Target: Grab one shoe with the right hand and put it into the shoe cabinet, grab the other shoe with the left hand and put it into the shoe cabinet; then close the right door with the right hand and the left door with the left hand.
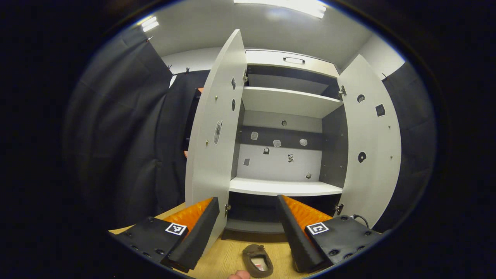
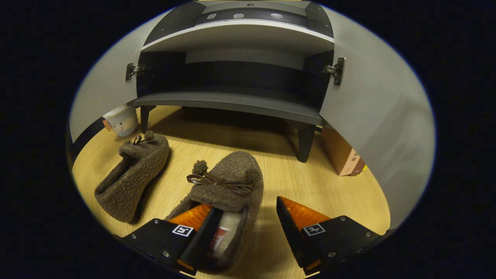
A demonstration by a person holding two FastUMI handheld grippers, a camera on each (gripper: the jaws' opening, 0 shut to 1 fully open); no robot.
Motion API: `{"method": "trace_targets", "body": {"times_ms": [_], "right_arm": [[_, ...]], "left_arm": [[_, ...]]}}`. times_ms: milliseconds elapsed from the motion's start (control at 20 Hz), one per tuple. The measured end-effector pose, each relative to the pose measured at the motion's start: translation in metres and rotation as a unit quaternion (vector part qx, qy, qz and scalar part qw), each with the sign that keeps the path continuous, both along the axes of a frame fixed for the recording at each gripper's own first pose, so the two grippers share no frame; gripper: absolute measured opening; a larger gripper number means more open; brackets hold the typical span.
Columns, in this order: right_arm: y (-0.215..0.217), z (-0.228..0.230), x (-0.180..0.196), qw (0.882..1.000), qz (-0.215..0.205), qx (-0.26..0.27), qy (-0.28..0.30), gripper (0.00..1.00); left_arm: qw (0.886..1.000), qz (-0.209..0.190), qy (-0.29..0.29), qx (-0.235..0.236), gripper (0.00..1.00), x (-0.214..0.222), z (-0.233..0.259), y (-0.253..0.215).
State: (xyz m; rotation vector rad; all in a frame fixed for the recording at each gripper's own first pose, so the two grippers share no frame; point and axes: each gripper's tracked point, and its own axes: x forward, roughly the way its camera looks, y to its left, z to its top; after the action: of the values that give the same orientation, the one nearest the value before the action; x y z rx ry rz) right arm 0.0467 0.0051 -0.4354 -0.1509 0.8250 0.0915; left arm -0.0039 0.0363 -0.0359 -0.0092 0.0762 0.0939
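Observation:
Two brown fuzzy shoes lie on the wooden floor in front of the shoe cabinet [image 2: 232,102]. In the right gripper view the nearer shoe [image 2: 228,182], with a bow on top, lies under my right gripper [image 2: 246,217]. That gripper is open: one finger sits inside the shoe's opening, the other outside its right wall. The other shoe [image 2: 131,174] lies apart to the left. In the left gripper view my left gripper [image 1: 247,205] is open and holds nothing, raised before the cabinet [image 1: 285,188]. One shoe [image 1: 257,260] shows on the floor below it.
Both cabinet doors stand wide open, the left door [image 1: 213,128] and the right door [image 1: 372,143]. The white shelves inside are bare. A small white mug [image 2: 121,120] stands by the cabinet's left leg, and a cardboard box [image 2: 341,153] sits behind the right door [image 2: 379,128].

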Motion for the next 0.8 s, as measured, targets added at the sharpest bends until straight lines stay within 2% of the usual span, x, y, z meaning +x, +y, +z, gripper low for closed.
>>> {"method": "trace_targets", "body": {"times_ms": [100,250,350,450,500,650,700,800], "right_arm": [[-0.01,-0.006,0.009,1.0,-0.021,0.006,0.005,0.82],[-0.017,-0.013,0.007,0.997,-0.059,0.048,0.027,0.73],[-0.012,-0.012,0.009,0.997,-0.045,0.051,0.021,0.69],[-0.001,-0.014,0.011,0.998,-0.031,0.045,0.013,0.54],[-0.001,-0.013,0.01,0.999,-0.032,0.036,0.011,0.42],[-0.009,-0.01,0.01,0.999,-0.035,0.004,0.003,0.24],[-0.008,-0.011,0.01,0.999,-0.035,0.005,0.002,0.09],[-0.007,-0.009,0.009,0.999,-0.039,0.011,0.004,0.05]], "left_arm": [[1.0,0.001,0.005,0.0,0.96,-0.001,-0.002,0.001],[1.0,0.006,0.008,0.004,0.96,-0.003,-0.003,0.004],[1.0,0.007,0.009,0.008,0.96,-0.003,-0.004,0.004],[1.0,0.006,0.01,0.009,0.96,-0.002,-0.005,0.003],[1.0,0.005,0.011,0.008,0.94,-0.002,-0.005,0.003],[1.0,0.002,0.01,0.004,0.96,-0.004,-0.004,0.001],[1.0,0.0,0.009,0.004,0.94,-0.004,-0.004,0.0],[1.0,-0.001,0.007,0.005,0.94,-0.004,-0.003,-0.001]]}}
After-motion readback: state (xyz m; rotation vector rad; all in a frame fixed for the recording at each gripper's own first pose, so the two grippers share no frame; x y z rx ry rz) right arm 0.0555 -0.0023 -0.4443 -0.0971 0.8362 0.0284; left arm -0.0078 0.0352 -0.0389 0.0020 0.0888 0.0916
